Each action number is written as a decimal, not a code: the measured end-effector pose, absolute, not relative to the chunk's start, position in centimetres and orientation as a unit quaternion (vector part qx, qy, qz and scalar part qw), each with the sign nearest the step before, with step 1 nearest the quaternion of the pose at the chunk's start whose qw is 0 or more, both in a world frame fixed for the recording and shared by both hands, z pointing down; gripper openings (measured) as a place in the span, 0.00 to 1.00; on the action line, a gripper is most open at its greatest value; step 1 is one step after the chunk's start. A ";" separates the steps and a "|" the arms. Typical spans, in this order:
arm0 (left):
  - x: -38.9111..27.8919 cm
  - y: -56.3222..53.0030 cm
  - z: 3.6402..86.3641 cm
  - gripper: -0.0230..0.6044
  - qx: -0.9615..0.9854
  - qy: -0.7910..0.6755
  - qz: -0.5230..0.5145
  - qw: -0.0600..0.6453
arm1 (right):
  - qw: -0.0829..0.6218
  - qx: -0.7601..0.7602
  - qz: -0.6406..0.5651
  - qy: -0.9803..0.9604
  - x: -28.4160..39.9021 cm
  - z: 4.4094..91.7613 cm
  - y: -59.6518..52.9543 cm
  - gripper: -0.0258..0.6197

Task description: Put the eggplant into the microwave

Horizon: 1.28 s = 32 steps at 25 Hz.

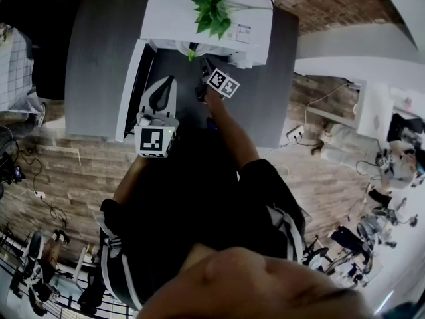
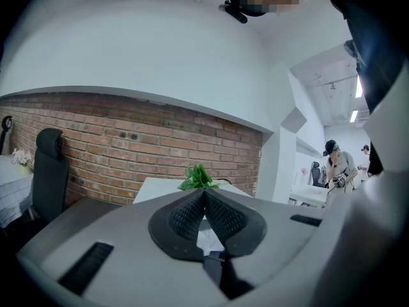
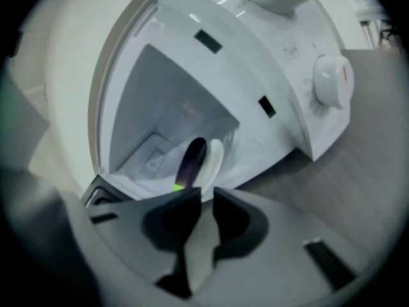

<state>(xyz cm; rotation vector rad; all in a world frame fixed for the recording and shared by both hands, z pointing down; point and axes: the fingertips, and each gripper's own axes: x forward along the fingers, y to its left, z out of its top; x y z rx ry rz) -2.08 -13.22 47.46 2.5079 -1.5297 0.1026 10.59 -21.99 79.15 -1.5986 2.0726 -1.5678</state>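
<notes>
The white microwave stands with its door swung open to the left. Inside it the dark purple eggplant, green stem end toward me, lies on a white plate. My right gripper is just in front of the cavity's mouth, open, with a narrow gap and nothing between its pads; the eggplant lies beyond its tips. In the head view the right gripper reaches toward the microwave. My left gripper hovers by the open door, and the left gripper is shut and empty.
A green plant sits on top of the microwave, which rests on a grey table against a brick wall. A round knob is on the microwave's front panel. A dark chair stands at the left.
</notes>
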 end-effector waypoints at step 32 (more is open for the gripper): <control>-2.4 -14.4 48.4 0.09 0.849 -0.516 0.040 0.107 | -0.149 -0.529 -0.370 0.749 7.2 79.2 -23.0 0.10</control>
